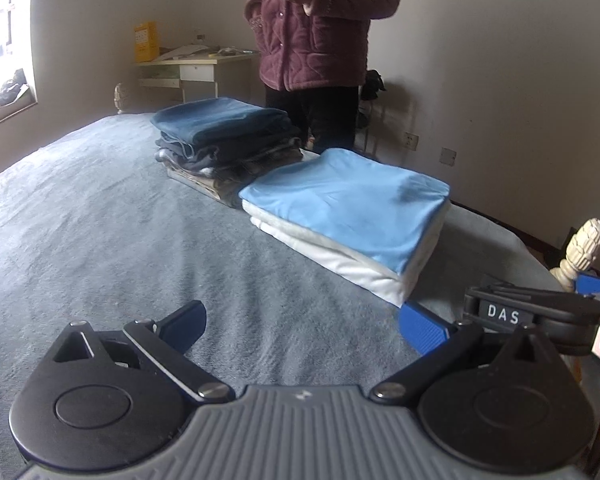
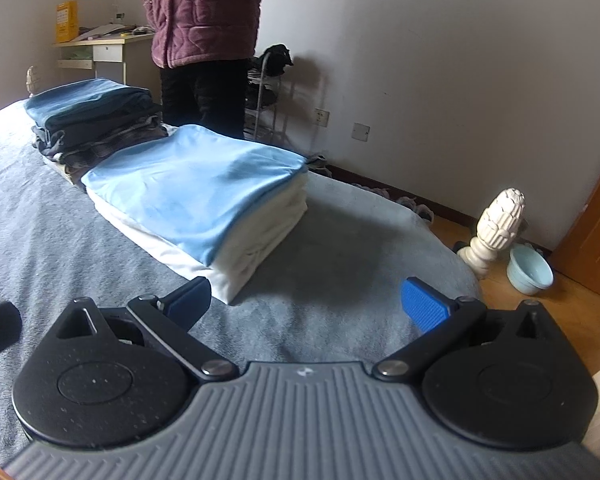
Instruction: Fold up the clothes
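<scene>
Standing person cut off above the shoulders by the top edge in both views; lower garments of dark stack indistinguishable; desk clutter too small to identify

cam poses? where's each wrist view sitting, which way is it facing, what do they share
Left wrist: low over the grey bedspread, facing the light blue folded pile; left gripper open, right gripper's body at the right edge.
Right wrist: just right of it, same heading, nearer the bed corner and bedpost; right gripper open.
Shared: both piles, dark stack, bystander's purple jacket, desk.
</scene>
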A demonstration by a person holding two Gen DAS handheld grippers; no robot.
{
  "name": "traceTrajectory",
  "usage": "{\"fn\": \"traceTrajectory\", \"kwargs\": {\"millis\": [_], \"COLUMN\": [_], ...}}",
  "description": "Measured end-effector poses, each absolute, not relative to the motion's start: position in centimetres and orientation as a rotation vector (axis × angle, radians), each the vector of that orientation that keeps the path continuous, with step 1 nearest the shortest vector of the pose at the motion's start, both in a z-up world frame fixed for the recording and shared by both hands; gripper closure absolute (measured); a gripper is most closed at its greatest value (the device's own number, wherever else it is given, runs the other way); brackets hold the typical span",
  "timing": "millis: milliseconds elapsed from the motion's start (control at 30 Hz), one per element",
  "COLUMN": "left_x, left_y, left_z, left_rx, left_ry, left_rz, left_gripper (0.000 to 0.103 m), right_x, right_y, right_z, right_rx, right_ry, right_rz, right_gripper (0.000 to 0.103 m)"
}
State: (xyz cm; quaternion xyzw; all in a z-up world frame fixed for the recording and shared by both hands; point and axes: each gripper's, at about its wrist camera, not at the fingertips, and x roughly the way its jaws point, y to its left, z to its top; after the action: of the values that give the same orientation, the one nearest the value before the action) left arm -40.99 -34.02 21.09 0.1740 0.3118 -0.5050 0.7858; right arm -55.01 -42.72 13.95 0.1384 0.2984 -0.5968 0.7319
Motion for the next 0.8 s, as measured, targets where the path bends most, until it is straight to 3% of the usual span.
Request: {"fn": "traceTrajectory", "kwargs": {"millis": [800], "left_x": [-40.73], "left_y": [-34.61], "left_z": [21.03], "left_rx": [0.377], "left_ry": [0.687], "left_rz": [-1.067], "left_gripper": [0.0], "right_x": [-55.44], "right_y": [-42.81], "right_z": [13.5], "right_rx": [0.321], "right_ry": [0.672], "right_rz": [-1.297], "right_gripper": [0.001]}}
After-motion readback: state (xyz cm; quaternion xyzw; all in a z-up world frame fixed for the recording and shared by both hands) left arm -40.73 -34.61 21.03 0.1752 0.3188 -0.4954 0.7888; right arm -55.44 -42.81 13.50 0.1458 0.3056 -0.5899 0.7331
